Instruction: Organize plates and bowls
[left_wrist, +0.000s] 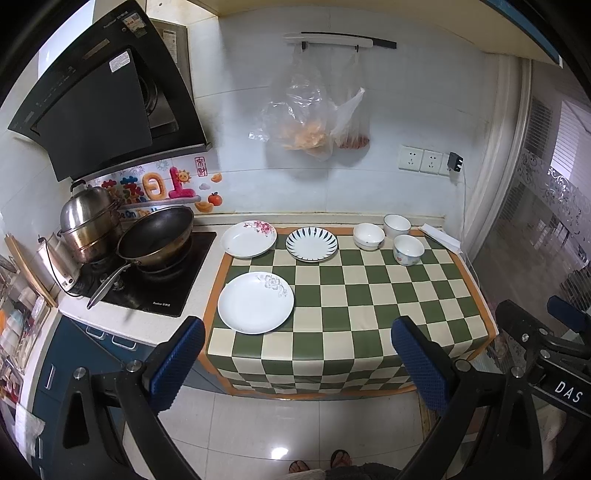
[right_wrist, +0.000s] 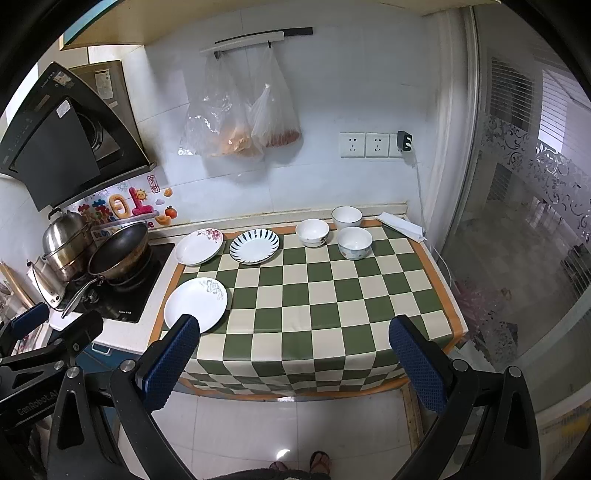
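Note:
Three plates lie on the green checked cloth (left_wrist: 369, 317): a white plate with a grey flower (left_wrist: 255, 302) at the front left, a pink-flowered plate (left_wrist: 248, 239) at the back left, and a blue-striped plate (left_wrist: 312, 244) beside it. Three white bowls (left_wrist: 368, 236) (left_wrist: 397, 224) (left_wrist: 408, 250) stand at the back right. The same plates (right_wrist: 195, 304) (right_wrist: 199, 246) (right_wrist: 255, 246) and bowls (right_wrist: 312, 232) (right_wrist: 346, 217) (right_wrist: 355, 242) show in the right wrist view. My left gripper (left_wrist: 297, 354) and right gripper (right_wrist: 293, 356) are open and empty, held in front of the counter's near edge.
A stove (left_wrist: 147, 280) with a dark wok (left_wrist: 157, 236), steel pots (left_wrist: 88, 218) and a kettle (left_wrist: 55, 262) is on the left. Plastic bags (left_wrist: 314, 118) hang on the wall. A folded white cloth (left_wrist: 441, 238) lies at the back right. A glass door (right_wrist: 517, 221) is to the right.

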